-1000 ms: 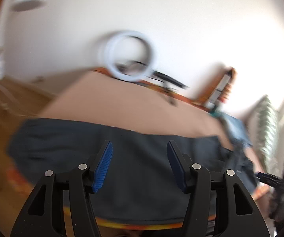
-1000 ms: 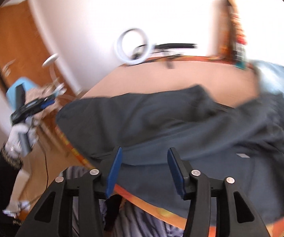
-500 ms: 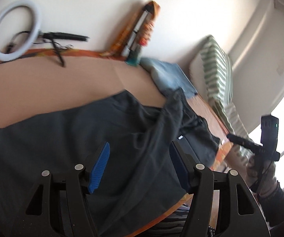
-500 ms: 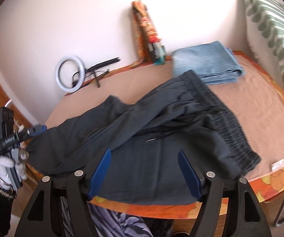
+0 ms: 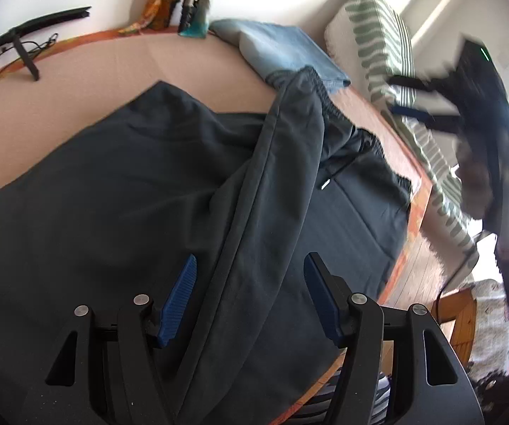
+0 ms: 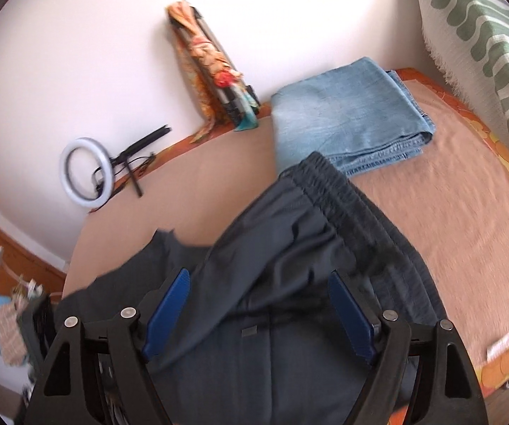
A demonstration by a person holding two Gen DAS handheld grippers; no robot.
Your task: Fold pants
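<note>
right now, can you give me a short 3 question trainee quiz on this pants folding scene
1. True or false: the dark grey drawstring pants are already folded into a neat stack.
2. Which lies beside the pants' elastic waistband? A) folded light blue jeans B) a red towel C) a white shirt
3. Fill in: the white ring light stands near the ____.

Key:
1. False: they lie spread out and rumpled on the tan cloth-covered table.
2. A
3. wall
</note>
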